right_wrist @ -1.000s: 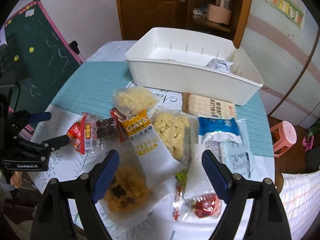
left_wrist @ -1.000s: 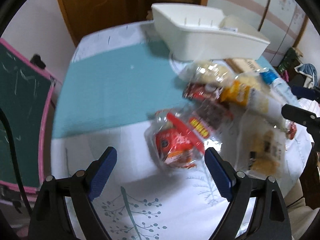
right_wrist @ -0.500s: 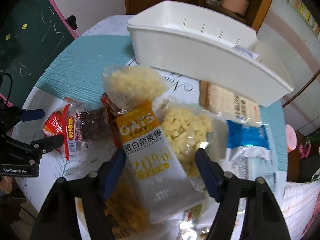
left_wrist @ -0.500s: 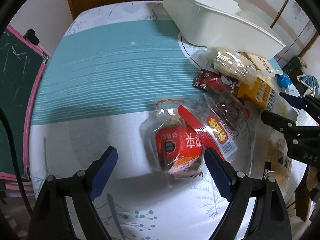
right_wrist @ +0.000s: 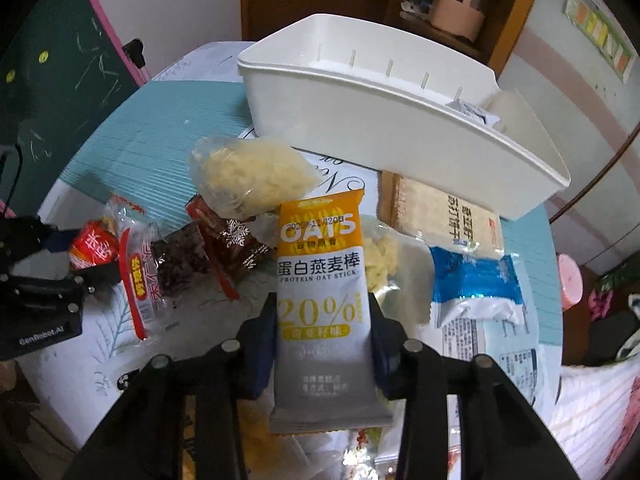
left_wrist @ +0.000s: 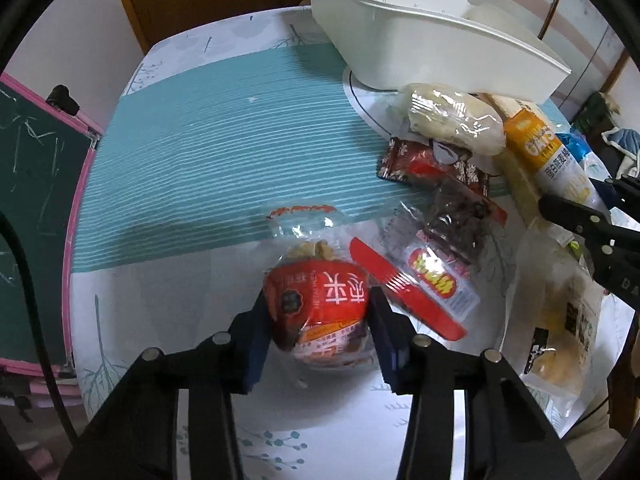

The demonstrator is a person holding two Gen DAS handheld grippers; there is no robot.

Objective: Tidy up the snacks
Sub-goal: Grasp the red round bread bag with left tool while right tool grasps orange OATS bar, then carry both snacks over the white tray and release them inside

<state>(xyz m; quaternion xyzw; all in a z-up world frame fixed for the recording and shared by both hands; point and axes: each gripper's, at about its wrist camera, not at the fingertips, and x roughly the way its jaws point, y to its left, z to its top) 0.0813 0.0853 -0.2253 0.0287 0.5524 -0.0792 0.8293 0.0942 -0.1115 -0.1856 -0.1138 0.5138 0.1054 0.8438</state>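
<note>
A red snack bag (left_wrist: 320, 312) is being squeezed between the closing pads of the left gripper (left_wrist: 318, 326), at 6 o'clock on the table (left_wrist: 200, 152). An oat bar (right_wrist: 322, 300) is being pinched by the closing right gripper (right_wrist: 324, 332), also at 6 o'clock. A white bin (right_wrist: 400, 120) is being shown at 12 o'clock, beyond loose snack packets (right_wrist: 248, 176).

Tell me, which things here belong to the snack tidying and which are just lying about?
Part of the job:
- red round-bellied plastic snack bag, left gripper closing on it
- orange-and-white oat stick packet, right gripper closing on it
- white plastic bin

Lying about:
- green chalkboard with pink frame
- pink stool
</note>
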